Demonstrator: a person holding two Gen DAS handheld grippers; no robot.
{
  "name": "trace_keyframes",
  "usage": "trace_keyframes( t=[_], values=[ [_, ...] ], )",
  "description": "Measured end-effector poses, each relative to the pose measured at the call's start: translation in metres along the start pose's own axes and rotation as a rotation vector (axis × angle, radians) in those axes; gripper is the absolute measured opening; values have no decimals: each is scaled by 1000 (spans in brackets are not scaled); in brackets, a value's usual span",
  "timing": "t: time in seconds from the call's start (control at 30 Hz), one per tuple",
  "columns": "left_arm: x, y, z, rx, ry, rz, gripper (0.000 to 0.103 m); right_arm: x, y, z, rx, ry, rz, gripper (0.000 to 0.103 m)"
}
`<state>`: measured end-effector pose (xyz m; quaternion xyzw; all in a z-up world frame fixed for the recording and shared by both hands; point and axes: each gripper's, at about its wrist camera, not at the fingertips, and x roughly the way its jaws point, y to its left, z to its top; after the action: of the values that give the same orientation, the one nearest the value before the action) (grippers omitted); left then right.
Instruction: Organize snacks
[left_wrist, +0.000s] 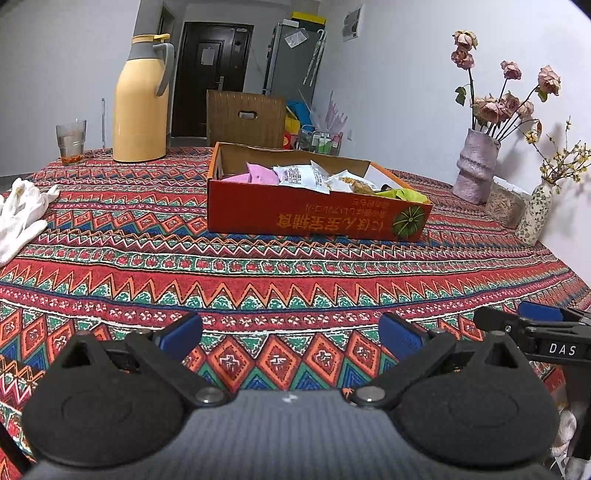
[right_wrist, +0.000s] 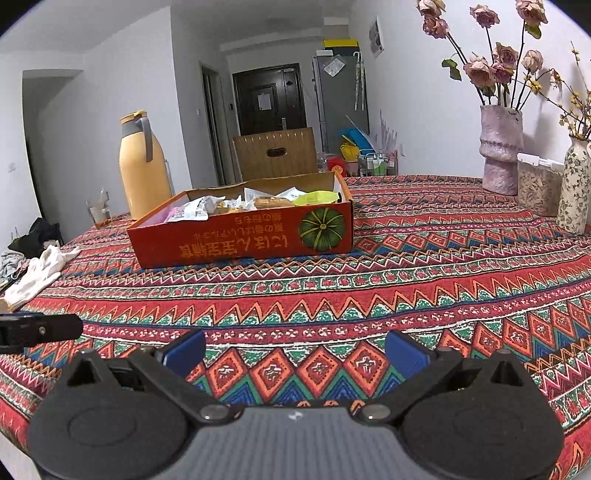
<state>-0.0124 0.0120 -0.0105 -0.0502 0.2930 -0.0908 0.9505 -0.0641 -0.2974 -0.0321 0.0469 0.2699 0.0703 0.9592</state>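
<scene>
A shallow red cardboard box (left_wrist: 314, 218) with a green pumpkin picture stands on the patterned tablecloth, also in the right wrist view (right_wrist: 240, 240). It holds several snack packets: pink (left_wrist: 260, 173), white (left_wrist: 301, 177), yellow-green (left_wrist: 402, 194) and a biscuit pack (right_wrist: 271, 202). My left gripper (left_wrist: 290, 332) is open and empty, low over the cloth near the front edge, well short of the box. My right gripper (right_wrist: 295, 350) is open and empty, beside the left one. The right gripper's side shows at the left view's right edge (left_wrist: 535, 328).
A yellow thermos jug (left_wrist: 142, 99) and a glass (left_wrist: 71, 142) stand at the back left. White gloves (left_wrist: 22, 214) lie at the left edge. A pink vase of dried roses (left_wrist: 474, 166), a clear container (left_wrist: 506, 203) and a small floral vase (left_wrist: 535, 214) stand at the right.
</scene>
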Motion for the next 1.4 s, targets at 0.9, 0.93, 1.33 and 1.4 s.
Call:
trace_keyframes(
  t=[0.9, 0.93, 1.33, 1.4],
  values=[
    [2, -1, -2, -2, 7, -3, 103, 5, 0, 0, -2, 9, 0, 103],
    [2, -1, -2, -3, 7, -4, 103, 5, 0, 0, -2, 9, 1, 103],
    [3, -2, -5, -4, 11, -8, 103, 5, 0, 0, -3, 10, 0, 103],
    [3, -2, -5, -5, 12, -7, 103, 5, 0, 0, -4, 10, 0, 103]
  ],
)
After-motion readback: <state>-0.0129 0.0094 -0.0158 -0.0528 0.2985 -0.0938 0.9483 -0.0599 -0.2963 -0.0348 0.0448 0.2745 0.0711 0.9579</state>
